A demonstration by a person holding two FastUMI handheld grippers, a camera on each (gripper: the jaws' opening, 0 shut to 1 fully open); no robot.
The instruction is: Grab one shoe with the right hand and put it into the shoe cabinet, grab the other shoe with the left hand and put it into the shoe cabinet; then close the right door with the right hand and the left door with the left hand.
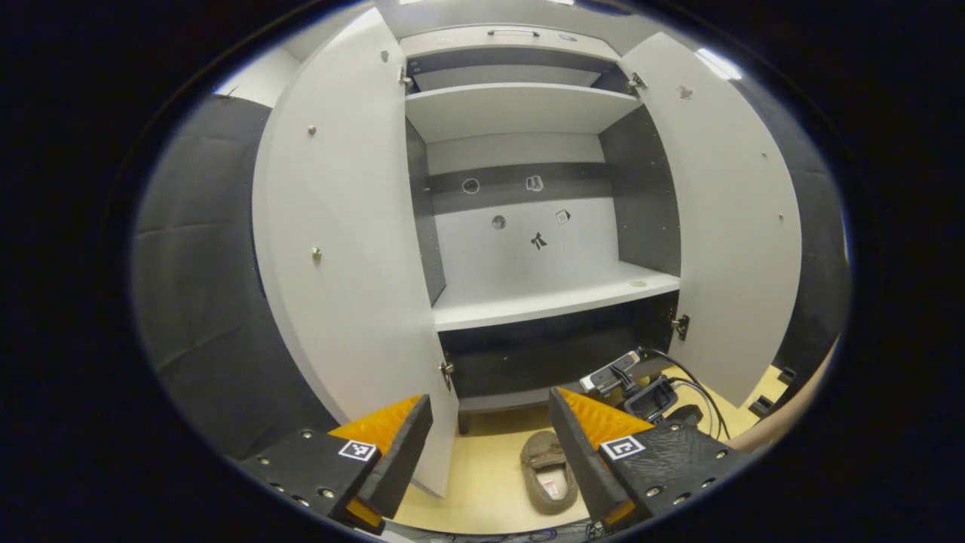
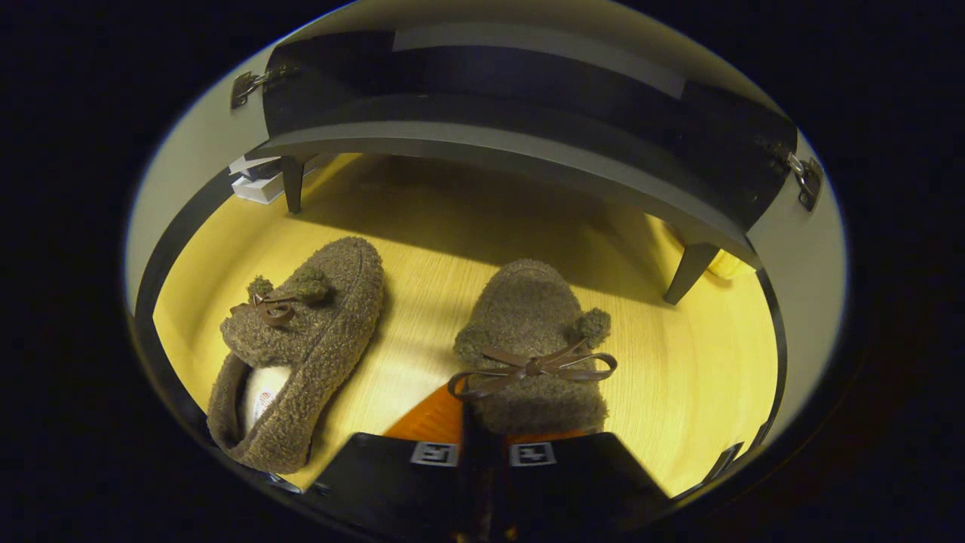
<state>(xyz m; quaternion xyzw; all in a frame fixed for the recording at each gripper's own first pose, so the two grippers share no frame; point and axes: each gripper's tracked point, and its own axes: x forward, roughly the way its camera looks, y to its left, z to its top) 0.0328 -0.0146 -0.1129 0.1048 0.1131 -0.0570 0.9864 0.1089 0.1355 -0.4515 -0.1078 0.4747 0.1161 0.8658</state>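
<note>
Right gripper view: right gripper (image 2: 482, 434) pinches the right slipper (image 2: 531, 343); left slipper (image 2: 301, 347) lies beside it on the floor (image 2: 678, 377); left gripper (image 1: 490, 445) hangs open before the cabinet (image 1: 528, 294).

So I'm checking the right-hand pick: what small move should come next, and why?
Probably lift. The right gripper looks closed on the heel edge of the near shoe, which lies on the floor before the open cabinet. Raising it slightly would show whether the grip holds.
</note>
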